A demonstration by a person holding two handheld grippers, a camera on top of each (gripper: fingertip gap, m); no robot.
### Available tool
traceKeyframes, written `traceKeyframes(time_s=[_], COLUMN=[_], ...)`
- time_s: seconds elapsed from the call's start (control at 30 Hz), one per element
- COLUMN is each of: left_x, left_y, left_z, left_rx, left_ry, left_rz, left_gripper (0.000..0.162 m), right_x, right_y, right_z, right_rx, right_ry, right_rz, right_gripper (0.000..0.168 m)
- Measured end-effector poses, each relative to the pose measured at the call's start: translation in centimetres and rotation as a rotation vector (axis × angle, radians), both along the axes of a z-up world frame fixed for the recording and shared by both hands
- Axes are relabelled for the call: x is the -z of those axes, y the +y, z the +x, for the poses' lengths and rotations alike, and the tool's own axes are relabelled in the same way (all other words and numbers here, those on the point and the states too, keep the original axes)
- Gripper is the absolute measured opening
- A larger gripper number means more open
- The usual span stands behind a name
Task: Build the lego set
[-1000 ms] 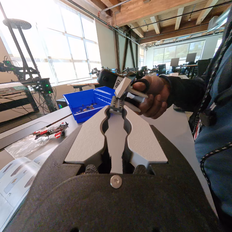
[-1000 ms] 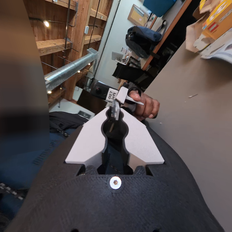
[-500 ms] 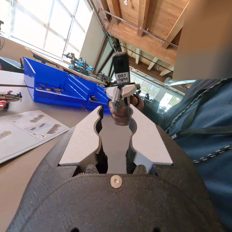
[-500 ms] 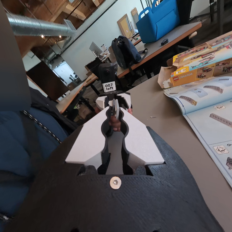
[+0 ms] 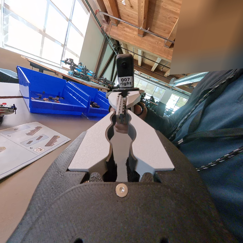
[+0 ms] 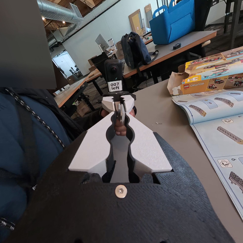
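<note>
left gripper (image 5: 120,115): fingertips nearly together around the near end of a grey lego plate (image 5: 121,107); the tips look to pinch it, though contact on both sides is hard to confirm from its own camera.
right gripper (image 6: 120,114): closed on the same part, seen edge-on as a thin grey plate (image 6: 120,114) wedged between its tips.
geometry: the two grippers face each other tip to tip, held up in the air above the table (image 5: 78,122), in front of the person's blue jacket (image 5: 213,118).
plate pose: on edge, studs sideways, long axis running from one gripper toward the other.
step in hand: looks like a hand-over or regrip of the plate between grippers, or squeezing two stacked plates together; cannot tell if it is one piece or two.
parts supply: blue bin (image 5: 43,84) on the table on the left gripper's side, loose small pieces in its compartments.
reference: open instruction booklet (image 6: 217,128) flat on the table beside the set's box (image 6: 210,81); a booklet page (image 5: 26,142) also shows in the left wrist view.
other: small red and white built model (image 5: 6,111) at the table edge, well apart from the grippers.
progress: judged early to middle; only a plate sub-assembly in hand.
next move: one gripper needs to let go cleanly while the other keeps a firm pinch, then go to the bin for the next piece.
risk: thin plate held on edge could twist or drop if both loosen together.
</note>
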State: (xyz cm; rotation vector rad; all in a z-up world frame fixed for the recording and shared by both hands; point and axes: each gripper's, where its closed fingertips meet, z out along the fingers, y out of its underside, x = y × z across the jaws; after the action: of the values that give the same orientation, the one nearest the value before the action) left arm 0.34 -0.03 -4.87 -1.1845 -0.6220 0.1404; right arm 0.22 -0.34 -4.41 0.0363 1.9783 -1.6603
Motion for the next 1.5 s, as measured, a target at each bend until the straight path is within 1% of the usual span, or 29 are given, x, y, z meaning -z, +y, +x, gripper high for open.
traceKeyframes(time_s=[0.2,0.4,1.1,1.23,1.3,1.37,1.5], left_x=[0.0,-0.1,-1.2,-1.4,-1.4,-1.4,-0.9], left_y=[-0.2,0.0,0.3,0.3,0.2,0.2,0.7], left_z=[0.0,0.1,1.0,1.1,1.1,1.3,1.3], left_rx=[0.012,0.013,-0.005,-0.004,-0.011,-0.014,-0.020], left_ry=[-0.023,-0.004,0.121,0.133,0.143,0.158,0.175], left_rz=[0.025,0.010,-0.020,-0.013,-0.022,-0.039,-0.099], left_gripper=[0.014,0.010,0.008,0.009,0.009,0.009,0.009], right_x=[-0.4,-0.4,-1.4,-1.7,-2.0,-2.0,-2.2], right_y=[0.3,0.4,0.8,0.9,1.0,0.9,1.0], right_z=[-0.2,-0.2,0.6,0.8,0.8,0.8,0.8], right_rx=[0.009,0.002,-0.040,-0.048,-0.052,-0.048,-0.054], right_ry=[0.036,0.041,0.046,0.041,0.029,0.028,0.027], right_rz=[-0.026,-0.029,-0.080,-0.091,-0.102,-0.096,-0.102], right_gripper=[0.010,0.010,0.010,0.016,0.020,0.020,0.015])
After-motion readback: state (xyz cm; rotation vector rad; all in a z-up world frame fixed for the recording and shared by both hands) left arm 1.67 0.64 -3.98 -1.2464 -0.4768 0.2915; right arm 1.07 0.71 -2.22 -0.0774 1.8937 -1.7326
